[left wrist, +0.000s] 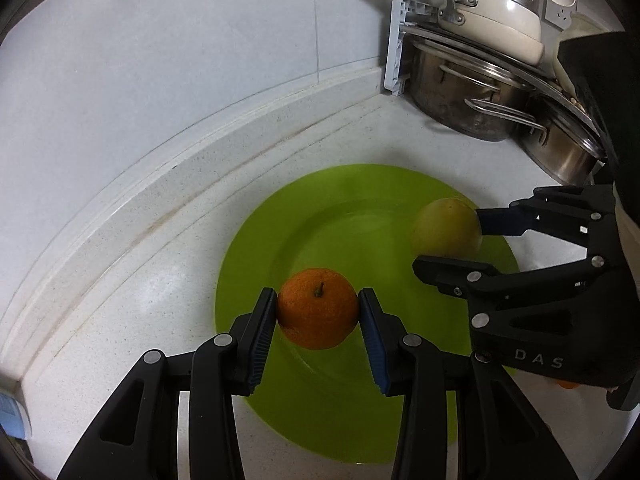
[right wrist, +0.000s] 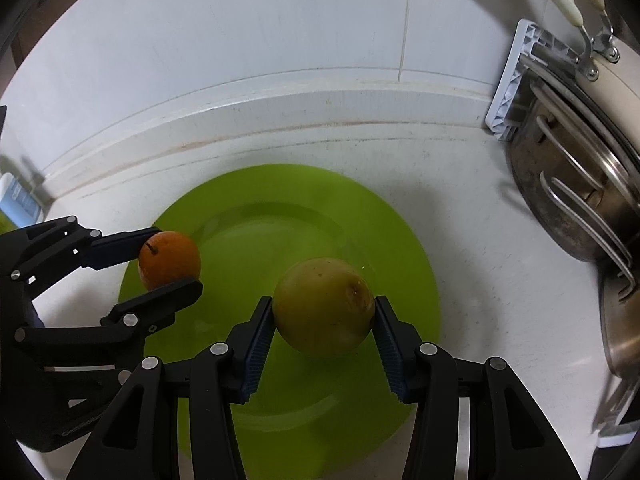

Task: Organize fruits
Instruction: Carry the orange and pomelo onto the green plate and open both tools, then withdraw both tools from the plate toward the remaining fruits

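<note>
1. Two fruits are hanging over the green plate (left wrist: 256,248), which is lying on the desk (left wrist: 168,240); the placing step looks to be in hand.
2. The left claw (left wrist: 318,312) is gripping the orange (left wrist: 318,314), its jaws part-open around it.
3. The right claw (right wrist: 323,320) is pinching the yellow-green fruit (right wrist: 324,308) likewise.
4. Next, probably, both are needing lowering and releasing apart.

Glossy smooth plastic-looking green plate (left wrist: 256,280); speckled stone-like countertop (left wrist: 160,304) beneath it; scuffed dull steel pot (left wrist: 460,92) behind plate; matt black plastic, ribbed blue pads (left wrist: 262,340).
</note>
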Motion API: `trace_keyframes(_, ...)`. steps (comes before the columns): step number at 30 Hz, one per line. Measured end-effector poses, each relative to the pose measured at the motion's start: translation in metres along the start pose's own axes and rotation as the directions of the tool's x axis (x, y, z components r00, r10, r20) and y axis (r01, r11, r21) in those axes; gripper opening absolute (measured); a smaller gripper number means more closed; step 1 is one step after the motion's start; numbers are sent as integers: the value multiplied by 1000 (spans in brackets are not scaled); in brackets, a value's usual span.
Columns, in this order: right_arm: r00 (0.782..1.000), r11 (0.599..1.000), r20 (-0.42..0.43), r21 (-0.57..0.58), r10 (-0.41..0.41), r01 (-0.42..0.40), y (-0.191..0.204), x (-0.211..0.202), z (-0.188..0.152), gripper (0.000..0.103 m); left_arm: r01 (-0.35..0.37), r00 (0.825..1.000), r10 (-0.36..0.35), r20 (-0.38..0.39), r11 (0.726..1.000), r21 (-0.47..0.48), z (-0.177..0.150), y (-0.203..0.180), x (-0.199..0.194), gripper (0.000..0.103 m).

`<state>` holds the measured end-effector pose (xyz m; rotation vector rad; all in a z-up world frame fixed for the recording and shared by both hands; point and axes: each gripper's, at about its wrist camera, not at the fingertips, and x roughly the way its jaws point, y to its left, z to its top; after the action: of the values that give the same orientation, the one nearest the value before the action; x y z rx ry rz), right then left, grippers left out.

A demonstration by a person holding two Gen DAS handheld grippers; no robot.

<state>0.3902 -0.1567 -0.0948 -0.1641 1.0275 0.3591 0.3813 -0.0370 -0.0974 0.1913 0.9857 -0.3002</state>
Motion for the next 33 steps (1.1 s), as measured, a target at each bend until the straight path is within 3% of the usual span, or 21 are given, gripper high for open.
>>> trace_keyframes(4,1000,1000,6,-5,6,-6,1,2,-1,50,-23,1000,23,16,1000,-15,-1,3,-4,54)
trace_keyframes(8,999,1000,48,8,-10,9,-3,-9,-1,55,-12,999,13,30,999,-45,-2,9,-16,57)
trace_keyframes(19,977,999,211,20,-37,33,12,-80,-23,55,-41,987,54,152,996,-84,-20,1,-91,77)
trace_keyframes(33,935,999,352,25,-34,27,35,-161,-83,60,-79,957,103,272,992,-96,-70,-22,-180,87)
